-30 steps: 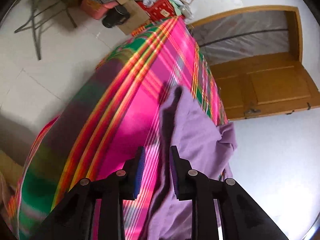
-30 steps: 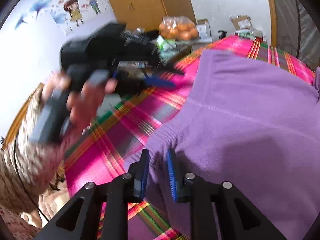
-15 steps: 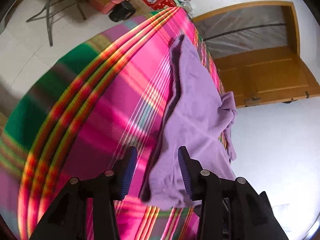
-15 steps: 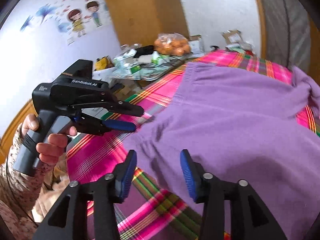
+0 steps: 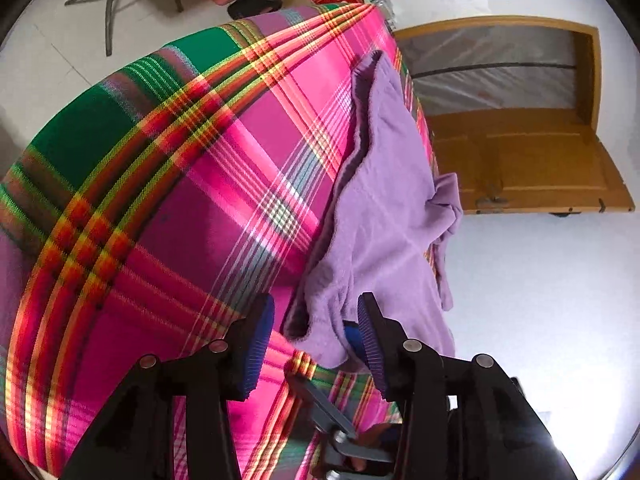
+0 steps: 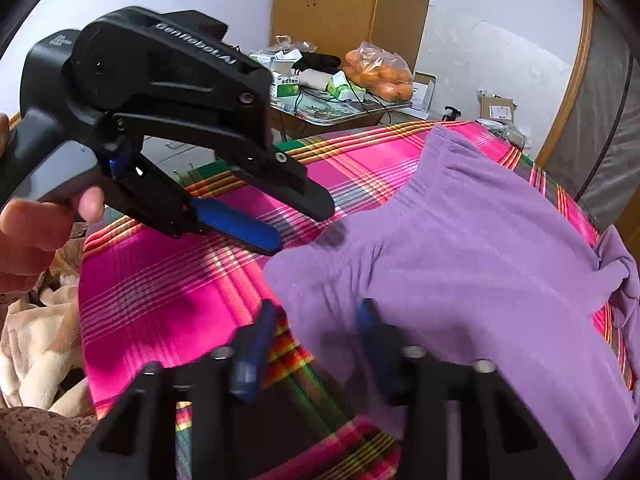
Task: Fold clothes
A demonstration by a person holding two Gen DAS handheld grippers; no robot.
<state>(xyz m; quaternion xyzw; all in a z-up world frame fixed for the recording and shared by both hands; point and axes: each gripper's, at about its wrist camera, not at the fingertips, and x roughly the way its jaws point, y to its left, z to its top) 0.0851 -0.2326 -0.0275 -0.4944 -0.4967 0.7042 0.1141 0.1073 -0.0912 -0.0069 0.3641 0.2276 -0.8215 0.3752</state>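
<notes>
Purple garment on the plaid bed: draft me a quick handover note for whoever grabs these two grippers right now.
Left gripper: open, jaws have just been opening, the near corner of the purple garment lies between them, not pinched.
Right gripper: blurred, jaws apart but just been closing around the same near edge; no firm grip visible.
Garment: spread along one side of the plaid bedspread, a bunched part draped over the far edge.
Done: garment laid out.
Left: probably grip the near edge, make the folds, tidy the bunched part.

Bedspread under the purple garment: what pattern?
Bedspread: pink, green and yellow plaid; clearest in the left wrist view.
</notes>
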